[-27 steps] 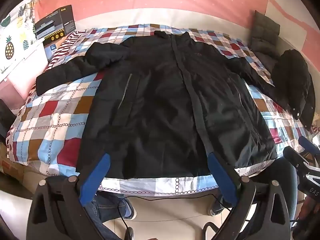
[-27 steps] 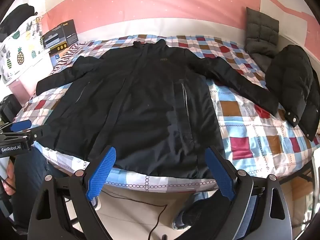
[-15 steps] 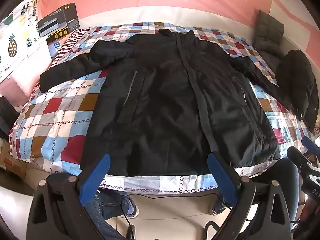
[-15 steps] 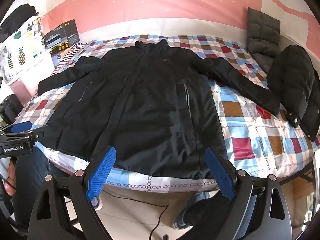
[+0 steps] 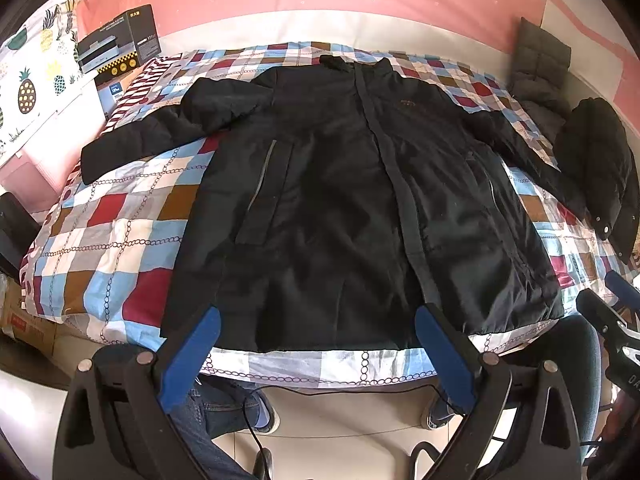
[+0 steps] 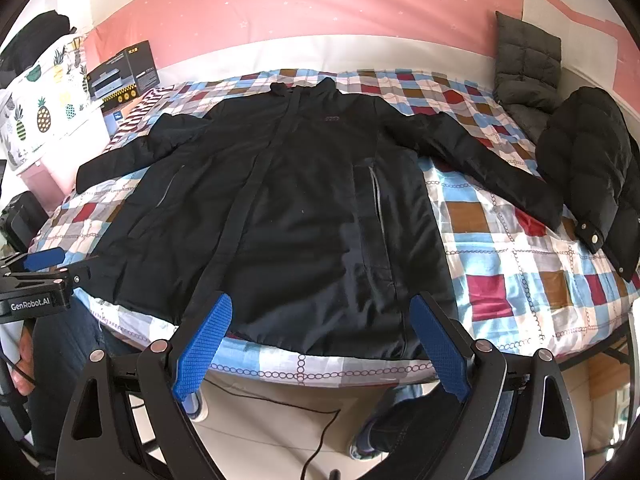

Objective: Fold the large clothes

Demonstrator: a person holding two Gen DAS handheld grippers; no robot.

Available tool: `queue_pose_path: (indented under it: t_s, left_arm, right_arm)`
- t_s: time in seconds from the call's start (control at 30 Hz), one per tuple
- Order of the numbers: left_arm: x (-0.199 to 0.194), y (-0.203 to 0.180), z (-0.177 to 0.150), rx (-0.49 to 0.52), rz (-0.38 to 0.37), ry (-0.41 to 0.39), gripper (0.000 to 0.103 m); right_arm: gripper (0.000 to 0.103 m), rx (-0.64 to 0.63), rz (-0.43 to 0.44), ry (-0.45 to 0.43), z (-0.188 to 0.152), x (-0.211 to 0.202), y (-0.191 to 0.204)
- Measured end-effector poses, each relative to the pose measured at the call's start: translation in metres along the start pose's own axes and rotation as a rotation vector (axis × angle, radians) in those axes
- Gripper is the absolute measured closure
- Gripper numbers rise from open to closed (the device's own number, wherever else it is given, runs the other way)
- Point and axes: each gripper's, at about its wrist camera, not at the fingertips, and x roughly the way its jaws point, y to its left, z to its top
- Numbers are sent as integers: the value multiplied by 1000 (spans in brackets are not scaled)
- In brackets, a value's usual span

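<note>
I look down along both grippers at a bed covered by a checked quilt in red, blue, brown and white. A large black jacket lies face up and spread flat across it, filling the centre of both views. Its collar points toward the top of the frame, near a pink and white wall, and its hem lies just inside the quilt's near edge. Both sleeves stretch outward, one toward the left of the frame and one toward the right.

My left gripper sits at the bottom centre of its own view, jaws spread wide with nothing between the blue pads. It hangs above the hem without touching it. My right gripper stands likewise at the bottom of its view, jaws wide apart and empty, above the hem's right part.

At the right of the frame a second black puffy coat lies bunched on the quilt, touching the spread jacket's sleeve end. Behind it, a grey quilted cushion leans on the wall. In the upper left stands a dark cardboard box beside a pineapple-print cloth. Below the quilt's edge I see jeans-clad legs, shoes and a black cable on a pale floor.
</note>
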Motion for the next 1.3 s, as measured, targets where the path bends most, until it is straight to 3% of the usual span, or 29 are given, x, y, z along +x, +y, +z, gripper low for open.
queue_pose_path:
  t_s: [1.3]
  left_arm:
    - [1, 1, -5, -11, -4, 8, 4]
  right_arm:
    - [12, 1, -1, 9, -2, 2, 3]
